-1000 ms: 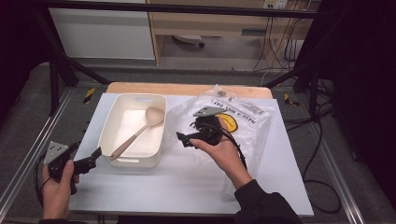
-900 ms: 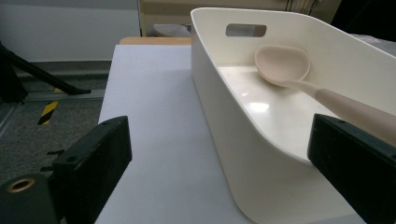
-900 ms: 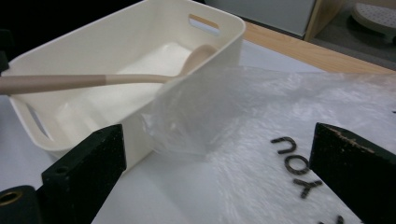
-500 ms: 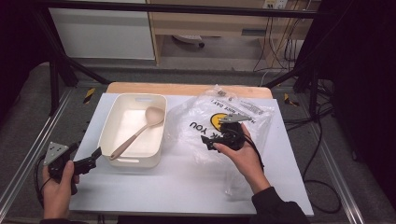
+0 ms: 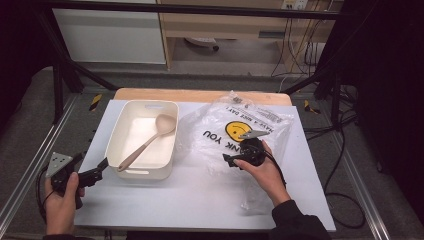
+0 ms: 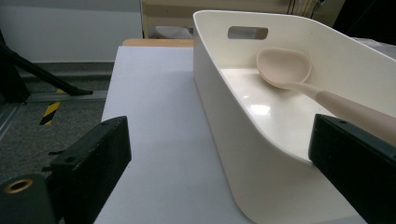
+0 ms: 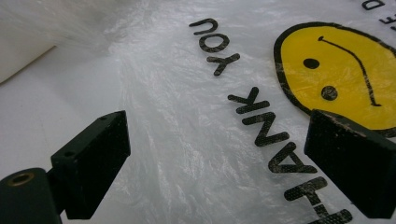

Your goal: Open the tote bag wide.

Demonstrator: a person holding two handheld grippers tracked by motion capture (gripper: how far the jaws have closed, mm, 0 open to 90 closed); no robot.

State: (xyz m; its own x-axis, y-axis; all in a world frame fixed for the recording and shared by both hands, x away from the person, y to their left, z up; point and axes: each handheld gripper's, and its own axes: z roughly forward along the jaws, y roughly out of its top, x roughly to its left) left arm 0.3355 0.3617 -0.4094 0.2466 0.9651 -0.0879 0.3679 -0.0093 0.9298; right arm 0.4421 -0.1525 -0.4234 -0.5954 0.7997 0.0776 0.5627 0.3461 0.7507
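A white sheet [image 5: 200, 200] covers the table, leaving a strip of wooden tabletop [image 5: 200, 95] bare along the far edge. Metal rails run down the left [image 5: 30, 170] and right [image 5: 360, 190] sides. Two bits of yellow-and-black hazard tape [image 5: 95, 101] lie on the grey floor [image 5: 30, 100] by the far corners (one on each side). Behind the table stand a white cabinet [image 5: 110, 30] and a wooden shelf unit [image 5: 225, 25], with dark cables [image 5: 300, 55] hanging at its right. A black stand leg [image 5: 75, 75] slants across the floor at left.
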